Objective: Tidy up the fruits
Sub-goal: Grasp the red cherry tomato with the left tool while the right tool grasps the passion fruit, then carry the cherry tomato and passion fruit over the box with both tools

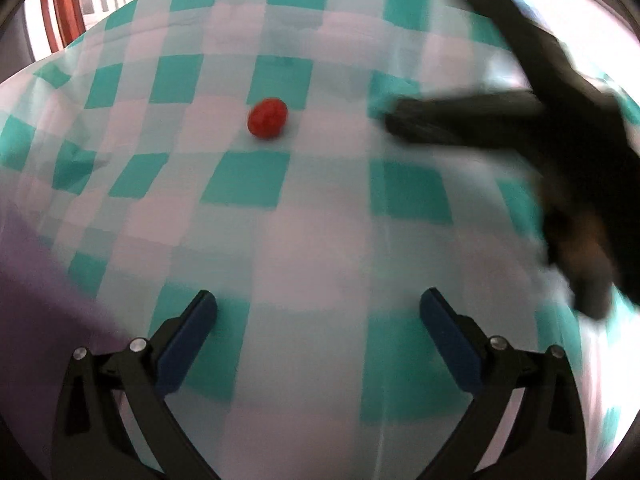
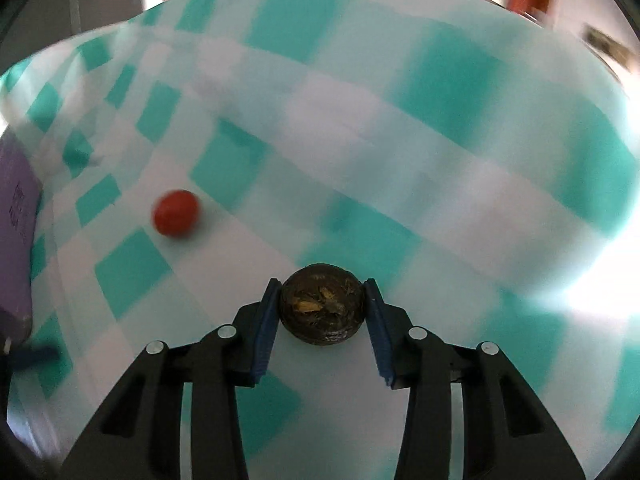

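A small red round fruit (image 1: 267, 117) lies on the teal and white checked cloth (image 1: 320, 220), ahead of my left gripper (image 1: 318, 304), which is open and empty above the cloth. The red fruit also shows in the right wrist view (image 2: 176, 213), to the far left. My right gripper (image 2: 322, 300) is shut on a dark brown, wrinkled round fruit (image 2: 321, 309) and holds it over the cloth (image 2: 360, 160). In the left wrist view the right gripper (image 1: 404, 120) reaches in from the right, blurred, with its fruit hidden.
A purple object (image 2: 14, 248) lies at the left edge of the cloth, also seen low on the left in the left wrist view (image 1: 28, 280). Red-brown wooden furniture (image 1: 60, 4) stands beyond the table's far edge. Strong glare falls on the right side (image 2: 592, 280).
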### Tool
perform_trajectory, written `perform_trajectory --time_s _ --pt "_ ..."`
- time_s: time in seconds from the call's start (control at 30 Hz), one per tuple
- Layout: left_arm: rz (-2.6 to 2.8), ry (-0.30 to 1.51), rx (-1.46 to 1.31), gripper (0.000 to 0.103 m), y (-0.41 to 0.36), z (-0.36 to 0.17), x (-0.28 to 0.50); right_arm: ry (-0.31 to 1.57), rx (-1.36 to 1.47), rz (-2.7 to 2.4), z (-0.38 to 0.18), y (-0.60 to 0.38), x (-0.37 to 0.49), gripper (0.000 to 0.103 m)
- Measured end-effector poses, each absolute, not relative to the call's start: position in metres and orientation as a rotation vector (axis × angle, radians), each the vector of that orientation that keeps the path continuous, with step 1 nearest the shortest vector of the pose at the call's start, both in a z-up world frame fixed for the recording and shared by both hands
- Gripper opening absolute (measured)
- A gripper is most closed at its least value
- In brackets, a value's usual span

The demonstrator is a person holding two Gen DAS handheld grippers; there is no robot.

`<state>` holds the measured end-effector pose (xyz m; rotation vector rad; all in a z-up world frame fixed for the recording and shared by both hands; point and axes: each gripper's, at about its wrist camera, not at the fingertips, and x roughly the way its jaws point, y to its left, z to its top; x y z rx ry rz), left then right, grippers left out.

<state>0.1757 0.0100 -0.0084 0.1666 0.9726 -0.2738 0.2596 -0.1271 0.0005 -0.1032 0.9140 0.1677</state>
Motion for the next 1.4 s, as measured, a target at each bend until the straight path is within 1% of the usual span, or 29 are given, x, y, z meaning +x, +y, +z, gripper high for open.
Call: perform_trajectory --time_s 0.1,0.17,0.33,0.4,0.47,0.5,0.57,0.63,0.77,0.8,0.83,0.87,0.93,1.0,1.03,1.07,1.4 --pt "-0.216 0.962 0.142 0.095 0.004 -0.008 0.213 0.925 -0.037 0.100 -0.001 -0.156 0.235 0.042" --pt "-0.187 0.957 0.110 0.086 0.003 -0.008 0.238 0.933 -0.002 0.081 -0.006 -0.166 0.222 0.042" --pt "-0.164 0.945 0.056 0.074 -0.003 -0.007 0.289 0.929 0.034 0.078 -0.011 -0.172 0.212 0.042" --pt "-0.168 0.941 0.078 0.067 -0.010 -0.007 0.298 0.933 0.052 0.084 -0.012 -0.176 0.213 0.042" --pt "-0.163 0.935 0.102 0.056 -0.013 -0.007 0.297 0.932 0.056 0.086 -0.009 -0.172 0.205 0.042" --pt "-0.165 0.932 0.098 0.053 -0.012 -0.006 0.295 0.931 0.055 0.086 -0.009 -0.167 0.199 0.042" --pt "-0.161 0.928 0.089 0.041 -0.009 -0.005 0.292 0.931 0.057 0.085 -0.009 -0.169 0.200 0.042" --pt "-0.165 0.929 0.074 0.035 -0.005 -0.004 0.293 0.932 0.056 0.085 -0.010 -0.168 0.201 0.042" --pt "-0.200 0.948 0.041 0.036 0.001 -0.002 0.297 0.932 0.058 0.087 -0.009 -0.171 0.204 0.042" --pt "-0.210 0.953 0.029 0.038 0.002 -0.002 0.298 0.932 0.059 0.087 -0.009 -0.171 0.205 0.042" --pt "-0.221 0.955 0.019 0.049 0.002 -0.002 0.298 0.932 0.058 0.087 -0.009 -0.171 0.204 0.042" --pt "-0.220 0.957 0.021 0.053 0.006 -0.003 0.303 0.932 0.057 0.087 -0.009 -0.172 0.204 0.042" --pt "-0.213 0.948 0.038 0.053 0.007 -0.003 0.304 0.933 0.057 0.086 -0.009 -0.171 0.205 0.043" --pt "-0.215 0.944 0.048 0.051 0.005 -0.004 0.305 0.932 0.058 0.087 -0.009 -0.170 0.205 0.043" --pt "-0.213 0.942 0.056 0.039 0.004 -0.004 0.305 0.932 0.058 0.087 -0.009 -0.170 0.205 0.043" --pt "-0.214 0.941 0.062 0.033 0.004 -0.004 0.305 0.932 0.058 0.087 -0.009 -0.170 0.205 0.043" --pt "-0.259 0.943 0.054 0.032 0.010 0.008 0.260 0.932 0.066 0.090 -0.011 -0.165 0.207 0.043"
